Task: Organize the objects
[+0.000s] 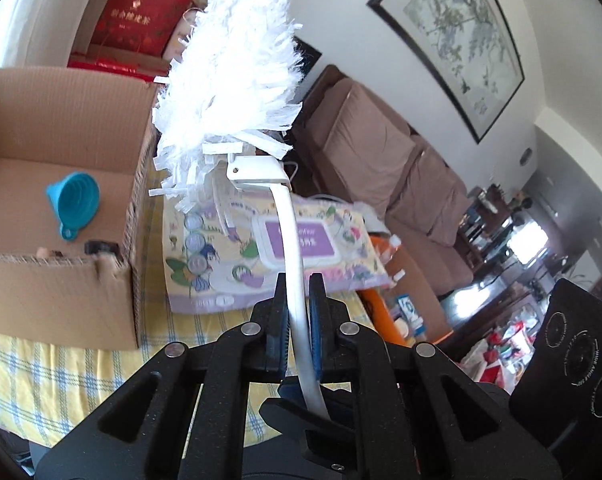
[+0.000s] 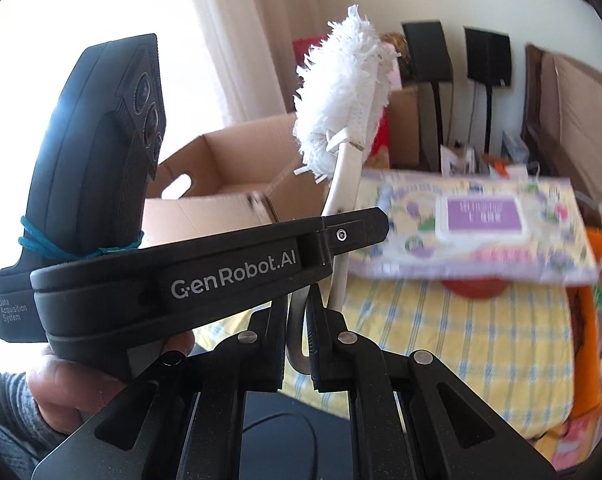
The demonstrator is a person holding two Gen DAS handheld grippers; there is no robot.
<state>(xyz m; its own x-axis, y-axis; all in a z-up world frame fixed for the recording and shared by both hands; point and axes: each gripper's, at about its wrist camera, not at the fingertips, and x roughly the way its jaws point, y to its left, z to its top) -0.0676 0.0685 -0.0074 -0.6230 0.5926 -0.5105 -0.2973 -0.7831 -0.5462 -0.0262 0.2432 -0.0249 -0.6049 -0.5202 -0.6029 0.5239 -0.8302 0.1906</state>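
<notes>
Tabletop carton [image 1: 57,120] containing teal cup [image 1: 75,196]

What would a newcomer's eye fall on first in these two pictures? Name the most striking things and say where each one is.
First comes the white fluffy duster, held up in mid-picture with its white handle clamped by both the left gripper and the right gripper. To its left in the left wrist view stands an open cardboard box with a blue funnel inside. Behind the handle lies a flowery wipes pack on the yellow checked cloth.
</notes>
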